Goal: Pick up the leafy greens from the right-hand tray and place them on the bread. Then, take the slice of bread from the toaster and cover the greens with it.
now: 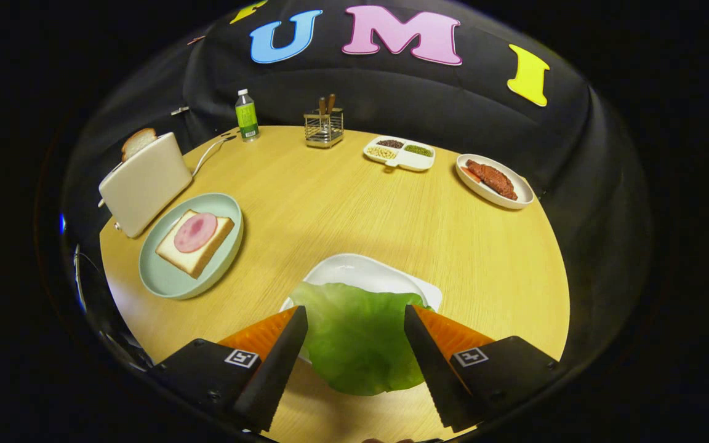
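gripper [354, 317] shown with fingers spread either side of the lettuce leaf [357, 338], which is draped over the near edge of the white tray [360, 271]

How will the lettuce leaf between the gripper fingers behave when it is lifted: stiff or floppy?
The lettuce leaf looks thin and broad, so it will probably droop. It seems light. It overhangs the white tray, so it may slide off easily. The gripper stands open around it; a narrow pinch might tear it.
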The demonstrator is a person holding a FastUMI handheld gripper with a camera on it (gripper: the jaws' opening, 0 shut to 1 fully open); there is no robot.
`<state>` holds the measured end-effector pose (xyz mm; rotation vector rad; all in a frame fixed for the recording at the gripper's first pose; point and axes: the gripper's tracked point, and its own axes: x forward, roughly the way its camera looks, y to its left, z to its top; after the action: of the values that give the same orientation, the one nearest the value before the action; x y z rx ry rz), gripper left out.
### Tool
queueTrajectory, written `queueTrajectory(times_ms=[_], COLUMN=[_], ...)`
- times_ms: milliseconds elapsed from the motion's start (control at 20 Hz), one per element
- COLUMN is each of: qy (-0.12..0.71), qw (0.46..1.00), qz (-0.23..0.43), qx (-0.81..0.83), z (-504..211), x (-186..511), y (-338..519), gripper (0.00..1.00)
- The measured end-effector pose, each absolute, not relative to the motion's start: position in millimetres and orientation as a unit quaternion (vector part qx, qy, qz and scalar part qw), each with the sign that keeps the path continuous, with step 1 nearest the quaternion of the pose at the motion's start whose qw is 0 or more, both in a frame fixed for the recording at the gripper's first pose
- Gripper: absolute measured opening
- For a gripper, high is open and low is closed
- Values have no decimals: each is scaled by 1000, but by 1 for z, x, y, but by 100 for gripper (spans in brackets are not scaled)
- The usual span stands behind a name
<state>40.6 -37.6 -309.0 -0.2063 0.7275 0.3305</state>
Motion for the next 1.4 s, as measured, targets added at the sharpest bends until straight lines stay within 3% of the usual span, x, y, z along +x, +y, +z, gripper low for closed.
queueTrajectory(times_ms=[650,750,850,1000,1050,1200,1400], qy=[397,399,400,402,402,398,406], qw=[893,894,893,894,893,895,892], qz=[187,184,184,174,178,174,175], qx=[-97,-92,-96,-89,-95,-100,-99], z=[-341,-341,-340,-339,-339,-337,-339], x=[34,35,36,39,39,40,40], y=[-38,-39,-41,-43,-42,-44,-43], gripper=[96,83,82,47,47,16,6])
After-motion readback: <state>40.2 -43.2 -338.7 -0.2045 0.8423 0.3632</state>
